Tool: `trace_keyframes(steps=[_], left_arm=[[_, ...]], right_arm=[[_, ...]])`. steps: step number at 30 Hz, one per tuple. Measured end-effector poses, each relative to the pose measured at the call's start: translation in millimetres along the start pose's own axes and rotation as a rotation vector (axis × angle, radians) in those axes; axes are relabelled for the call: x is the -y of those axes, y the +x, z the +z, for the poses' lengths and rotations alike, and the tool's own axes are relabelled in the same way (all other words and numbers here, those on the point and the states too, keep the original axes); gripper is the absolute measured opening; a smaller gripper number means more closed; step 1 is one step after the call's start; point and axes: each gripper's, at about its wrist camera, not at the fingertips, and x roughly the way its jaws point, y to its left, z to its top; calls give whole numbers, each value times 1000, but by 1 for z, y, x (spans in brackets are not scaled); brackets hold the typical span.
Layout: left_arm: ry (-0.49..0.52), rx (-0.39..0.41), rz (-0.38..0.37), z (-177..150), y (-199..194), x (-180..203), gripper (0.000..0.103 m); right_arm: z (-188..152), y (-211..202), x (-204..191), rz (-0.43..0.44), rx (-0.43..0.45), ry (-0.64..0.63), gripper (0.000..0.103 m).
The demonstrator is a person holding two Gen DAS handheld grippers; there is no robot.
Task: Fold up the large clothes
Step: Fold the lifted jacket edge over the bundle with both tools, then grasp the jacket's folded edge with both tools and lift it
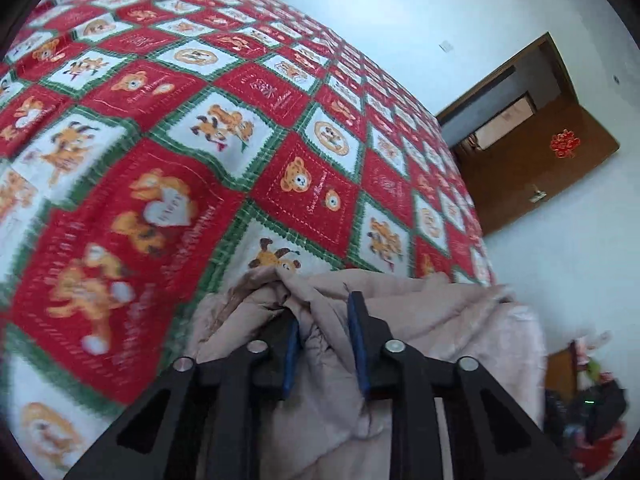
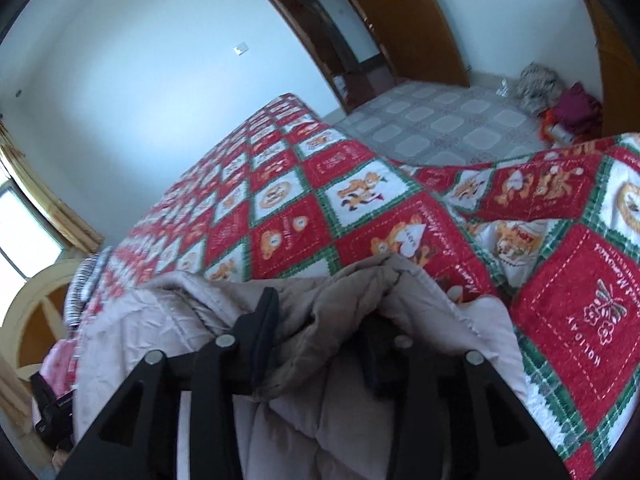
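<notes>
- The left hand-held gripper (image 1: 325, 326) points down at a bed. Its two blue pads (image 1: 357, 344) stand apart.
- A bunched fold of the big beige padded coat (image 1: 440, 320) sits between those pads. There is a gap on each side of the fold, so the pads do not squeeze it. This hand-held gripper has let go.
- The coat lies on the bed right under and just ahead of the left hand-held gripper. It spreads out to that gripper's right side too.
- The right hand-held gripper (image 2: 320, 320) also points down at the bed. Its left finger (image 2: 266, 320) shows well. Its right finger is mostly hidden under the cloth.
- A thick fold of the coat (image 2: 344, 300) sits between its fingers. The fingers stand wide apart and the fold looks loose, so this one has let go too.
- From the right hand-held gripper, the coat spreads far to its left and a little to its right.
- The bed has a red, white and green quilt (image 1: 208, 128) with little bears on it. It stretches out ahead of both hand-held grippers.
- Far ahead of the left hand-held gripper and off to its right is a brown door (image 1: 560, 152) with a red sign on it.
- Ahead of the right hand-held gripper, past the bed, is a grey tiled floor (image 2: 440, 128). A small pile of clothes (image 2: 560, 100) lies there by the wall.
- To the far left of the right hand-held gripper is a window (image 2: 20, 232).
</notes>
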Motion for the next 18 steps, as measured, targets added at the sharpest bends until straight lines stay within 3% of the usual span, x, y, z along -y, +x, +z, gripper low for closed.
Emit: trace_keyframes(steps=[2, 4, 5, 6, 7, 8, 9, 10, 11, 12, 15, 18], left_arm=[[1, 21, -43, 8, -23, 2, 34], [29, 56, -69, 16, -57, 8, 51], [48, 97, -32, 17, -71, 14, 80], [85, 210, 56, 16, -96, 25, 95], [124, 302, 83, 13, -111, 35, 96], [151, 336, 82, 12, -116, 42, 96], [194, 350, 75, 9, -120, 59, 96], [219, 330, 72, 6, -115, 71, 96], [251, 301, 72, 1, -106, 85, 96], [301, 271, 76, -8, -93, 104, 96], [464, 228, 166, -55, -37, 155, 96], [535, 139, 240, -89, 17, 162, 96]], right_arm=[[8, -24, 2, 111, 19, 48, 63], [15, -69, -4, 183, 154, 64, 82], [16, -87, -9, 182, 214, 55, 98], [17, -108, -20, 168, 277, 23, 103], [16, -121, -36, 166, 299, -40, 103], [12, -127, -59, 160, 277, -140, 97], [5, -127, -79, 130, 244, -226, 74], [-4, -122, -101, 89, 204, -316, 59], [-18, -112, -127, 52, 157, -413, 33], [-29, -104, -141, 45, 134, -460, 18], [-61, -62, -175, -13, 75, -520, 18], [-81, -9, -179, -79, -21, -486, 18]])
